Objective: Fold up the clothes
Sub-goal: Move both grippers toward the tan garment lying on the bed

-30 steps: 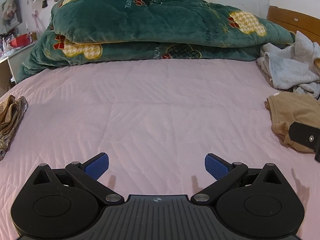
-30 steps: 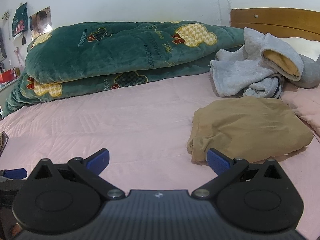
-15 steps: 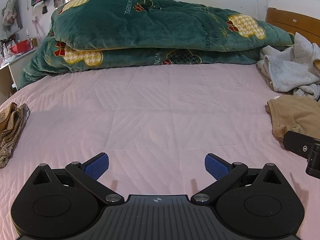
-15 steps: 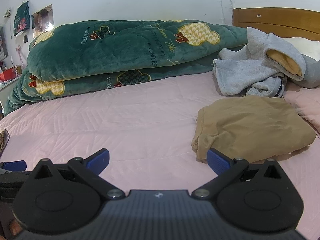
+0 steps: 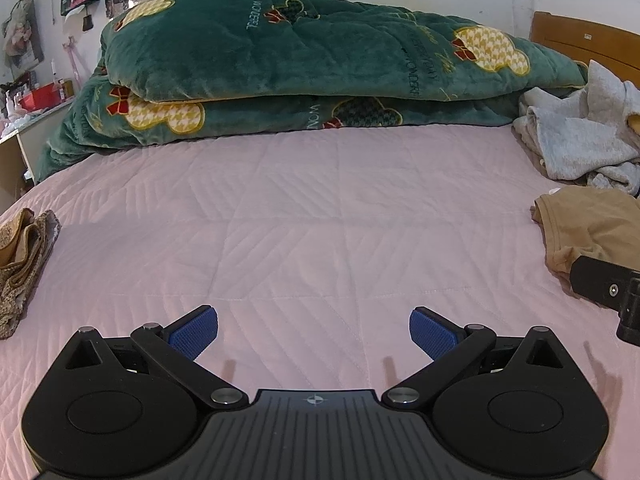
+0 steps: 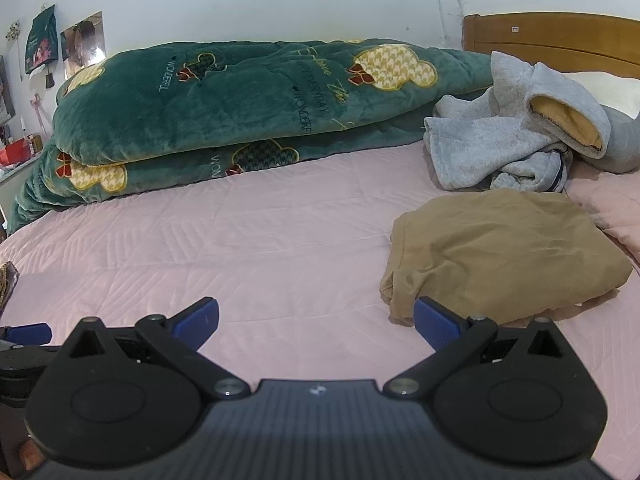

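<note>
A folded tan garment [image 6: 504,252] lies on the pink quilted bed [image 6: 260,240], just ahead and to the right of my right gripper [image 6: 316,326], which is open and holds nothing. Behind it a crumpled grey hooded top [image 6: 516,140] with yellow lining is heaped near the headboard. In the left wrist view the tan garment [image 5: 592,224] and grey top [image 5: 580,140] sit at the right edge. My left gripper [image 5: 313,330] is open over bare bedspread [image 5: 300,220]. A patterned brown garment [image 5: 22,256] lies at the far left.
A thick dark green quilt [image 5: 300,64] is folded along the back of the bed [image 6: 224,112]. A wooden headboard [image 6: 560,44] stands at the right. A shelf with small items [image 5: 28,100] is at the far left by the wall.
Both grippers have drawn back slightly and tilted up, so the quilt and clothes sit lower in view. Both stay open; no clothing has moved.
</note>
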Demonstrator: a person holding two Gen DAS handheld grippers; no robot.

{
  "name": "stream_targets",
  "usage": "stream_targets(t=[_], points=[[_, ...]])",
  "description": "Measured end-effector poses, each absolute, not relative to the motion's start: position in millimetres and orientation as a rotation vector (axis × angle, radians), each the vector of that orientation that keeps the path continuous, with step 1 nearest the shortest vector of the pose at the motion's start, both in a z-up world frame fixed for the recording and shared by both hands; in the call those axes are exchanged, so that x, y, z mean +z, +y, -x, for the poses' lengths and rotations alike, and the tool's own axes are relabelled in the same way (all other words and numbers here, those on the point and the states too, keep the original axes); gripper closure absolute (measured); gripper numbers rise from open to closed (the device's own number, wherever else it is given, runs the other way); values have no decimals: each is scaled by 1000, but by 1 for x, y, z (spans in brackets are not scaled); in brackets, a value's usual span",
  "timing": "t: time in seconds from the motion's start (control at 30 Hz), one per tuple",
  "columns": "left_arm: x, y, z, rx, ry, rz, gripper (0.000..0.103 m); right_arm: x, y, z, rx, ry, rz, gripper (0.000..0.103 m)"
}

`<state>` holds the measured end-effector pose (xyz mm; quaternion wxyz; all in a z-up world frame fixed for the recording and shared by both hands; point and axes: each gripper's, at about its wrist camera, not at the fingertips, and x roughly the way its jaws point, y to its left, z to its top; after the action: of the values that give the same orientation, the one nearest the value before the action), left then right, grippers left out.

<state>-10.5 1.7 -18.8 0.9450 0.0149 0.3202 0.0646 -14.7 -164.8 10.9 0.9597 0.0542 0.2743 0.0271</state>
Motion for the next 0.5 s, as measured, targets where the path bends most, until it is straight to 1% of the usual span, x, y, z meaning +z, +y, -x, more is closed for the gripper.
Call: stream_targets(t=[0.5], points=[[-15,-8,18,114,604,-29,0,7,-189,11,42,546,-145,0]])
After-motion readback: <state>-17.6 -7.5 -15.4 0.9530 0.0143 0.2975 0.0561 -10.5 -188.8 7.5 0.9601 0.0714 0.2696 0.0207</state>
